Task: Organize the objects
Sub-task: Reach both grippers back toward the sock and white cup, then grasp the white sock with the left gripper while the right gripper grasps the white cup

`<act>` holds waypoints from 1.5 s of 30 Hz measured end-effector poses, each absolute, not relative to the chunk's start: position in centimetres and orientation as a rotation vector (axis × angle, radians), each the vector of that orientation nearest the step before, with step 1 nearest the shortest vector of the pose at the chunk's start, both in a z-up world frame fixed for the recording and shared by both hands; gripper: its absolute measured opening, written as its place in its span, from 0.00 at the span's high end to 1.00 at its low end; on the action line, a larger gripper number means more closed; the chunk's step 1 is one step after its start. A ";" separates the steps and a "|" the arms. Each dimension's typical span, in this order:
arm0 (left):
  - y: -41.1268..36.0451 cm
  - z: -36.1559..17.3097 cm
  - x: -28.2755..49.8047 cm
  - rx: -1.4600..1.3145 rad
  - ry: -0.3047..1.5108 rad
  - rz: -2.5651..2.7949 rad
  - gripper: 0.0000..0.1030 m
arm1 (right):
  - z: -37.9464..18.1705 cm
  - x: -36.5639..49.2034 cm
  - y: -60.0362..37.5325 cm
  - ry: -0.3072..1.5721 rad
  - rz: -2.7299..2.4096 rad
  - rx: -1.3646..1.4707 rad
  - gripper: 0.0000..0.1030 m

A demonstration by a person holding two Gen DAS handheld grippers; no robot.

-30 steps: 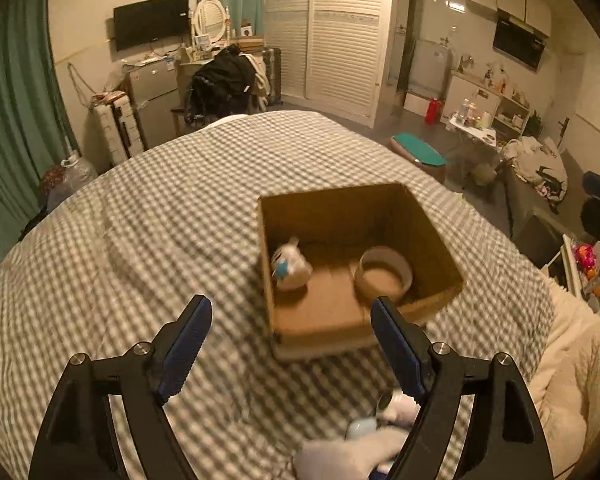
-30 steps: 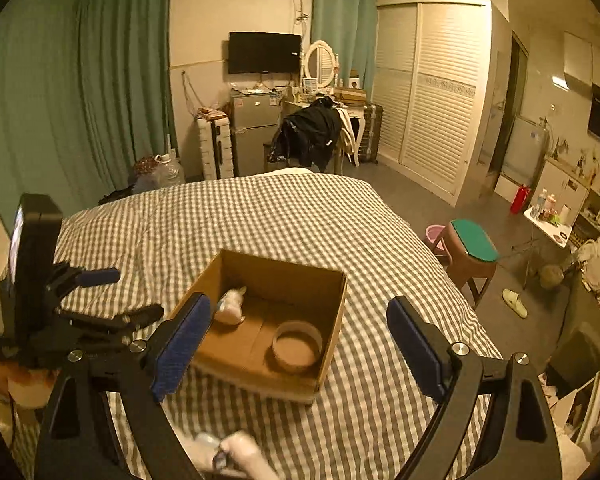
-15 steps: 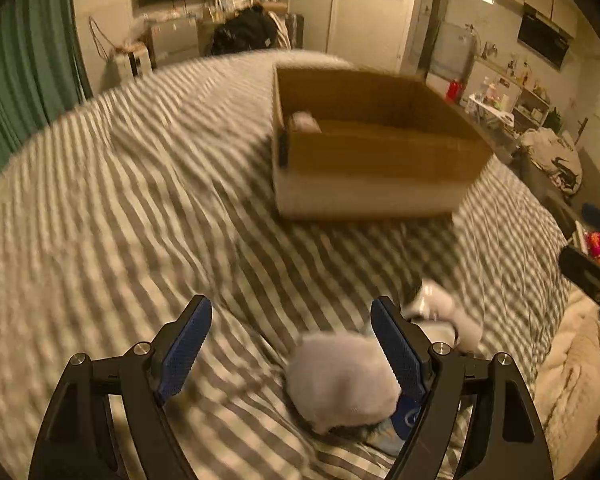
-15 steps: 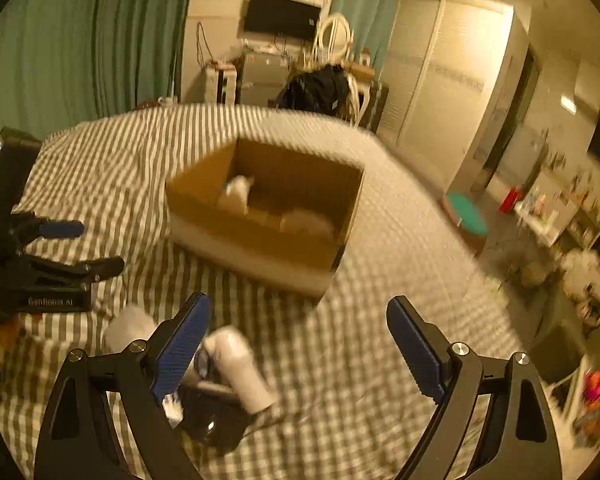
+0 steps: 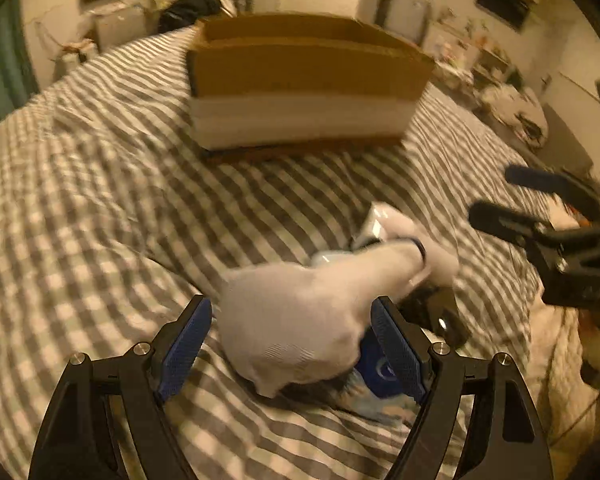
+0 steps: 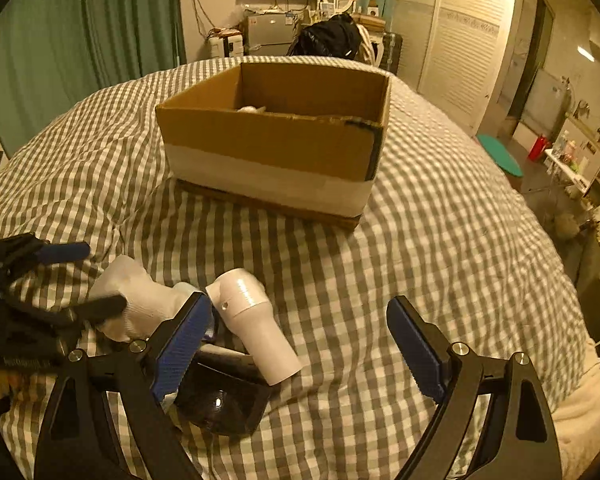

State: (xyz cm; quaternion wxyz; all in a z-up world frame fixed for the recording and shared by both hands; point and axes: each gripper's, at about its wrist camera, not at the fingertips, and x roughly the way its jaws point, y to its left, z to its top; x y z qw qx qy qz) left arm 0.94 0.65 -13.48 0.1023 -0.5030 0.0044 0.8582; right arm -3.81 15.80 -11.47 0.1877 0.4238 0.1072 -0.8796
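A white sock lies on the checked bedspread between the open fingers of my left gripper, on top of a blue packet. The sock also shows in the right wrist view. A white pipe elbow and a black glossy object lie beside it. My right gripper is open and empty, low over the pipe elbow. It also shows in the left wrist view. A cardboard box stands farther back, with a white item just visible inside.
The bed drops off at the right toward a floor with a green stool and shelves. Green curtains, a TV and cabinets stand beyond the far edge.
Both grippers have dropped low toward the pile of objects in front of the box. The left gripper now straddles the sock. The box interior is mostly out of sight.
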 end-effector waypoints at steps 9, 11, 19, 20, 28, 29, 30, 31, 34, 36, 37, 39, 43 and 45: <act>1.1 -16.4 -1.5 -1.668 0.033 2.417 0.18 | -14.3 -4.6 15.7 0.263 -2.411 1.282 0.13; 1.0 -16.6 -2.0 -1.683 0.020 2.405 0.18 | -14.7 -4.6 15.5 0.262 -2.400 1.289 0.13; -0.1 -15.6 -1.2 -1.638 -0.068 2.461 0.47 | -14.9 -3.9 14.3 0.301 -2.364 1.289 0.21; -0.4 -15.2 -0.9 -1.629 -0.085 2.475 0.51 | -14.9 -3.9 14.2 0.306 -2.361 1.290 0.21; -2.4 -11.4 -0.1 -1.480 -0.053 2.699 0.55 | -16.5 -4.5 12.7 0.379 -2.313 1.348 0.43; -2.4 -11.3 -0.1 -1.475 -0.043 2.711 0.55 | -16.8 -4.7 12.3 0.391 -2.306 1.358 0.45; -2.5 -11.3 -0.1 -1.472 -0.044 2.712 0.55 | -17.2 -5.0 12.1 0.401 -2.298 1.367 0.48; -2.7 -11.4 -0.1 -1.472 -0.054 2.701 0.55 | -17.5 -5.2 11.7 0.407 -2.288 1.373 0.50; -2.5 -12.0 -0.2 -1.489 -0.037 2.687 0.55 | -18.3 -5.8 11.0 0.409 -2.259 1.408 0.52; -2.4 -12.4 -0.3 -1.501 -0.041 2.675 0.55 | -18.7 -6.1 10.7 0.414 -2.255 1.422 0.52; -2.4 -12.5 -0.4 -1.505 -0.048 2.669 0.55 | -18.8 -6.2 10.6 0.420 -2.251 1.425 0.52; -2.5 -12.8 -0.6 -1.517 -0.063 2.663 0.55 | -19.0 -6.4 10.5 0.424 -2.248 1.425 0.53; -2.6 -12.9 -0.4 -1.534 -0.079 2.667 0.55 | -19.1 -6.6 10.7 0.411 -2.250 1.417 0.55; -2.5 -12.7 -0.2 -1.526 -0.073 2.673 0.55 | -19.2 -6.5 10.6 0.431 -2.248 1.404 0.55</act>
